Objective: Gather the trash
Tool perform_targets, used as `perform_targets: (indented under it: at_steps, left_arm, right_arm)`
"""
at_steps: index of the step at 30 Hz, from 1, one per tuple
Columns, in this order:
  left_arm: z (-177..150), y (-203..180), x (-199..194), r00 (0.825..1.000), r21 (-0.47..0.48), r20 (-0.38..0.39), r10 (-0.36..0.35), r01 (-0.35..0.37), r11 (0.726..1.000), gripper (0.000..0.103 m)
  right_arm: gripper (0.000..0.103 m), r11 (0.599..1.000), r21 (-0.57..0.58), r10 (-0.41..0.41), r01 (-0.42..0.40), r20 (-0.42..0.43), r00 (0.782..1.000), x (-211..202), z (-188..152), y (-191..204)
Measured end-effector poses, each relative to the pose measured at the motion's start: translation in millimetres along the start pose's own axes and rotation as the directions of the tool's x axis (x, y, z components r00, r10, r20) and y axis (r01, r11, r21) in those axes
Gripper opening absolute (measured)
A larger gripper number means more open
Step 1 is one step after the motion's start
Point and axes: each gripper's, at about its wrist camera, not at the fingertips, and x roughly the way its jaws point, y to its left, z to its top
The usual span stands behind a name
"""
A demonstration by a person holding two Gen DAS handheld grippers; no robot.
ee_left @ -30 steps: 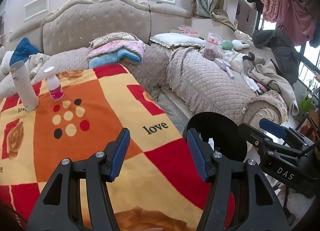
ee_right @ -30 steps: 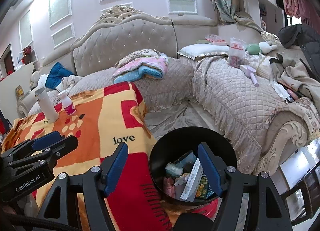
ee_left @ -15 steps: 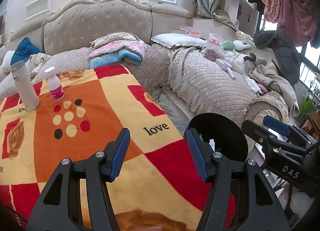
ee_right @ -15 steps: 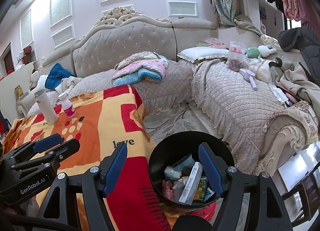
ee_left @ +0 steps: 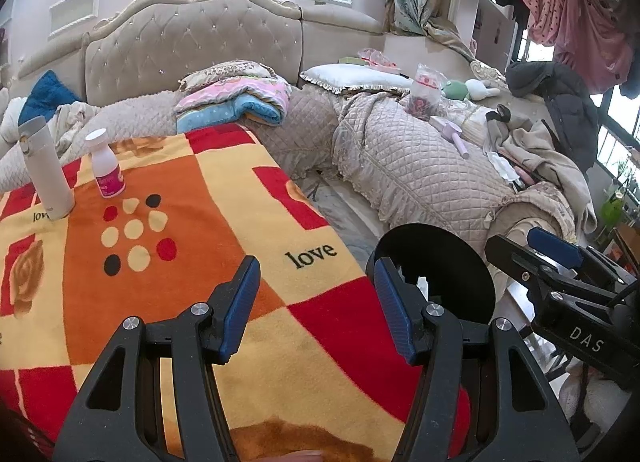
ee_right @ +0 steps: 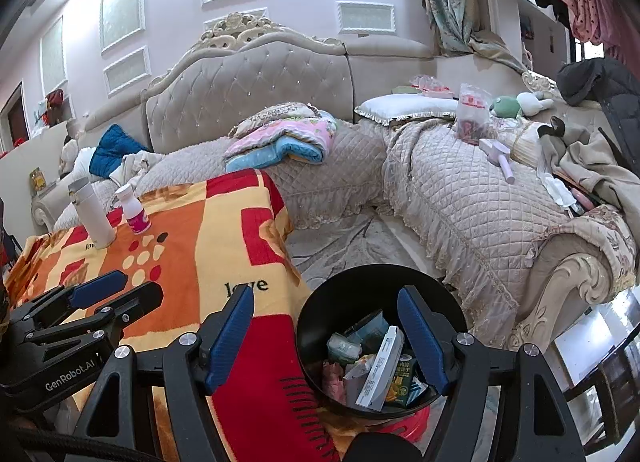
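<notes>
Two claws in frame, both apart and empty. Task item: black round bin [ee_right: 382, 338], beside the right edge of the blanket-covered worktop [ee_left: 168, 246], on the floor side toward the quilted sofa [ee_right: 472, 213]. Bin holds mixed rubbish: a white flat carton [ee_right: 380, 368] standing on end, a green-and-yellow printed pack [ee_right: 402, 382], crumpled wrappers, something pink low at the left. A red rim shows under the bin's base.

On the worktop, far left corner: a tall white flask [ee_left: 46, 169], upright; just beside it, right, a small white bottle with a pink label [ee_left: 106, 169], upright. The two are near each other but not touching.

Left claw [ee_left: 316, 314]: angled down over the red and yellow squares of the blanket, blue pads parted, nothing between them.

Right claw [ee_right: 326, 342]: angled down above the bin, its right finger in front of the bin's mouth, its left over the blanket. Pads parted, gripping nothing.
</notes>
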Motion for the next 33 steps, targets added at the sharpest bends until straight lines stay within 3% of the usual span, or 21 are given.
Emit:
perform_targets:
  at_steps: [33]
  left_arm:
    - [-5.5,-0.9,5.0,1.000,0.005,-0.016,-0.004,0.004,1.000,0.058]
  right_arm:
    - [0.073,1.000,-0.011,0.003,-0.003,-0.024,1.000,6.4,-1.1,-0.3]
